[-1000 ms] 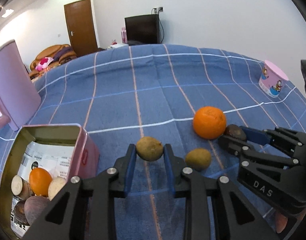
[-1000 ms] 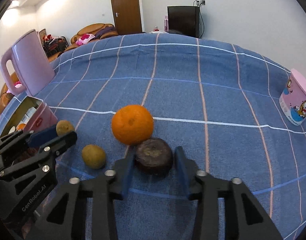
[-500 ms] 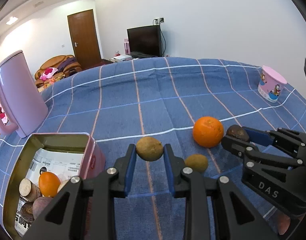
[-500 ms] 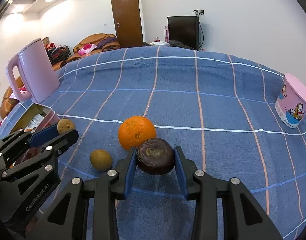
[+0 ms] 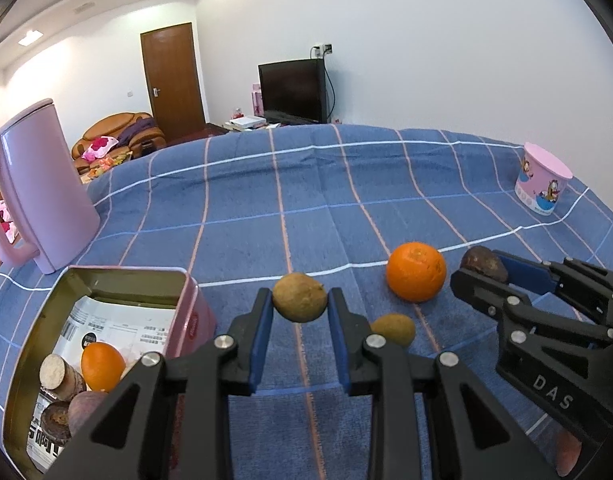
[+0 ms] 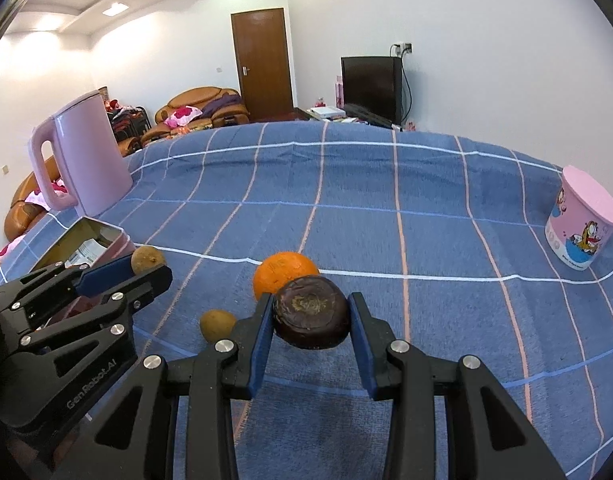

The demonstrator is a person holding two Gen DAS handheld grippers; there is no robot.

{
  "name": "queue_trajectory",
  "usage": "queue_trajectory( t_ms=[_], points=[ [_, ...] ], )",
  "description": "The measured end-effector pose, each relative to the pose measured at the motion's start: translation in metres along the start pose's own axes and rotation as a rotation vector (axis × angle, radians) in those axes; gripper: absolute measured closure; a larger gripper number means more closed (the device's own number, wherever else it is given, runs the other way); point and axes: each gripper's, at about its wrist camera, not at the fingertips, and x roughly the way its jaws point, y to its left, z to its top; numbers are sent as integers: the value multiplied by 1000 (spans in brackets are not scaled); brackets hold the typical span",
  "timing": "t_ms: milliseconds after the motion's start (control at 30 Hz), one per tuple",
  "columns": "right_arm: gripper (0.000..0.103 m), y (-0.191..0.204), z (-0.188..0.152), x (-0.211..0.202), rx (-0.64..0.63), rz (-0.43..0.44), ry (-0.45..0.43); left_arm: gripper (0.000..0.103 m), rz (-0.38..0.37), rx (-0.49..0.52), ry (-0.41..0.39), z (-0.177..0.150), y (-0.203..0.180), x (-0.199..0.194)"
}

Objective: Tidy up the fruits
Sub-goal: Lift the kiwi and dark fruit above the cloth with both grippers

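On the blue checked cloth [image 5: 306, 200], places given from the pink tin [image 5: 106, 280]:
Pink tin: lid off, lined with printed paper; it holds a small orange [image 5: 102, 364], a pale cut piece and dark round fruits.
Left gripper [image 5: 299, 308]: just right of the tin, blue pads clamped on a brown kiwi-like fruit [image 5: 299, 297], one pad on each side, fruit clear of the cloth.
Right gripper [image 6: 311, 316]: well right of the tin, fingers pinched narrow on a dark purple round fruit [image 6: 311, 312], pads pressing both flanks, fruit raised off the cloth.
Large orange [image 5: 415, 271]: on the cloth, right of the tin, between the two grippers.
Second brown fruit [image 5: 393, 329]: on the cloth, just nearer the camera than the large orange, loose.
Pink kettle [image 5: 38, 188]: upright, just behind the tin.
Cartoon cup [image 5: 542, 184]: far right of the tin, near the cloth's edge.
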Motion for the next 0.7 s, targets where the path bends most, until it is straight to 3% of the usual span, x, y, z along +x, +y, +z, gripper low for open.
queue_trajectory(
  t_ms=[700],
  points=[
    [64, 6, 0, -17, -23, -4, -92, 73, 9, -20, -56, -1, 5, -11]
  ],
)
